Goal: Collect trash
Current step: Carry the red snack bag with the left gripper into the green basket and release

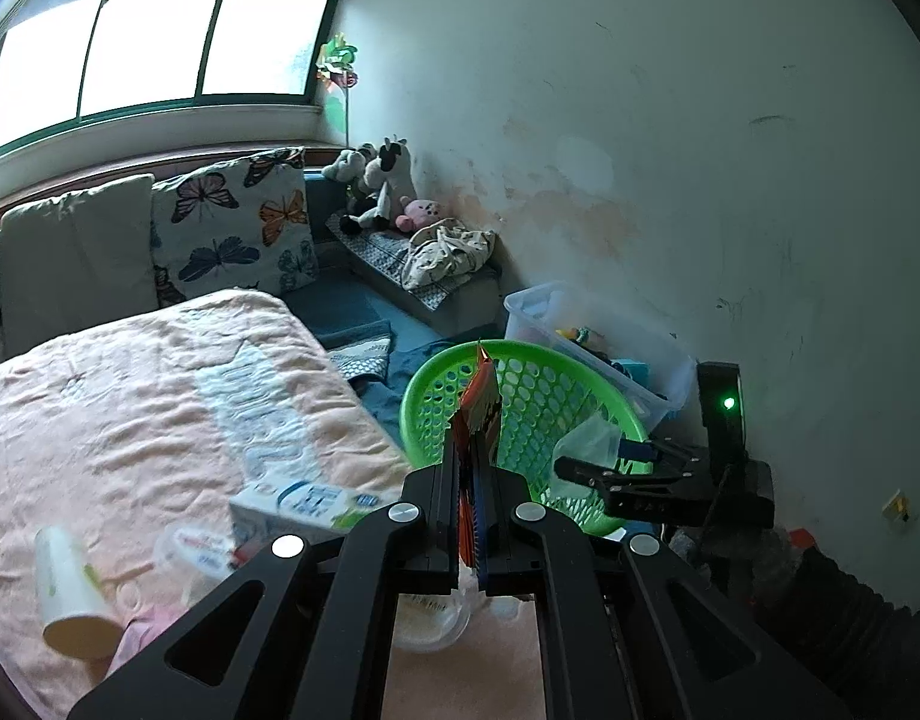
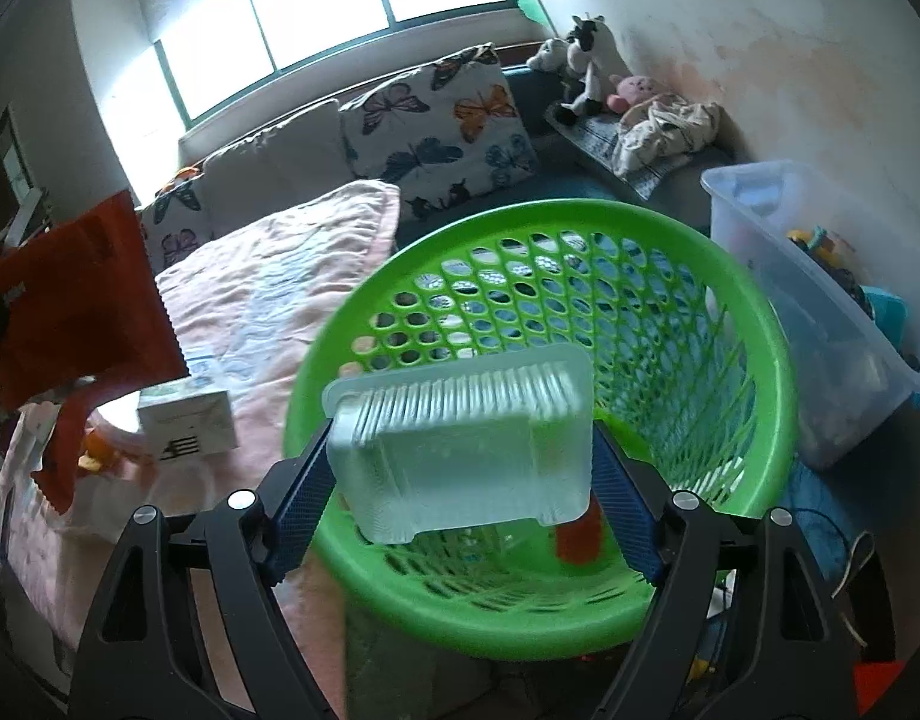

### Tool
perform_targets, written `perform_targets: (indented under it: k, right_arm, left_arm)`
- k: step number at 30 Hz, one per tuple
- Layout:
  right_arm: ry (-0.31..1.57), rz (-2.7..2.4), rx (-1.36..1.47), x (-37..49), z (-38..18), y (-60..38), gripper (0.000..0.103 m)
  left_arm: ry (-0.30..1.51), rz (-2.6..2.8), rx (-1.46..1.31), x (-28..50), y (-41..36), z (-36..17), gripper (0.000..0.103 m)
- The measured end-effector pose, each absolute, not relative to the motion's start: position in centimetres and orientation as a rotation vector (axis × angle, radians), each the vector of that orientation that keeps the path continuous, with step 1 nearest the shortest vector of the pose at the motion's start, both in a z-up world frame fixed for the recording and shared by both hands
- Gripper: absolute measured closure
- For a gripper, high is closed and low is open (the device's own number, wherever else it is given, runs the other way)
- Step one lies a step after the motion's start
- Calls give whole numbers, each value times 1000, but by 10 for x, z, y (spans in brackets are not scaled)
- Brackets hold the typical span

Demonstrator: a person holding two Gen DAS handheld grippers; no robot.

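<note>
A: What lies around the left gripper [image 1: 477,516]?

B: To its left, on the pink blanket [image 1: 130,396], there is a paper cup [image 1: 70,594] on its side, then a small wrapper [image 1: 199,549] and a milk carton [image 1: 307,504] just beside the left finger. Under the fingers I see a clear lid [image 1: 427,618]. Ahead and a little to the right stands the green basket [image 1: 424,378], and past it a clear bin [image 1: 640,372] against the wall.

A: And what does it hold?

B: Its fingers are pressed together on an orange wrapper [image 1: 481,396]. The wrapper stands on edge, its long axis running forward along the fingers, and its tip points at the basket. Nothing is between the tip and the basket.

A: Now the right gripper [image 2: 460,480]?

B: Far to its left is the same orange wrapper [image 2: 82,294], and near it the carton [image 2: 187,417] on the blanket [image 2: 268,276]. The gripper pinches a clear tray [image 2: 460,438] by its two short ends. The tray's long axis goes across, from one finger to the other, and its ribbed bottom faces the camera. It hangs over the basket [image 2: 754,324] mouth, tilted. Inside the basket, below the tray, something orange [image 2: 577,537] lies. To the right is the bin [image 2: 820,324].
</note>
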State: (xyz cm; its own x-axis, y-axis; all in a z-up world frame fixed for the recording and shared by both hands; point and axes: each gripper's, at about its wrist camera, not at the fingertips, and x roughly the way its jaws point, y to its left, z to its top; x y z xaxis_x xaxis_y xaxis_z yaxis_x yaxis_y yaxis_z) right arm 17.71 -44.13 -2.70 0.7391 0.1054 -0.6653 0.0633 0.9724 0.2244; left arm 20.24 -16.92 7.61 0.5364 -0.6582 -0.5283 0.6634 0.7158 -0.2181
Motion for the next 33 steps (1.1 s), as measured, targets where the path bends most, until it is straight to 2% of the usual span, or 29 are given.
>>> perform_targets:
  k: [8,29,32,33]
  right_arm:
    - [734,-10,247,175,-32,-456,16]
    - [663,-1,224,124,-15,-456,15]
    - [660,2,229,121,-16,-452,15]
    - [660,4,232,119,-16,-452,15]
  left_arm:
    - [671,-814,12,226,-206,68,99]
    - [824,-845,57,247,-278,19,97]
    - [842,-844,57,246,-279,16,81]
    - [843,-838,56,245,-279,15,70]
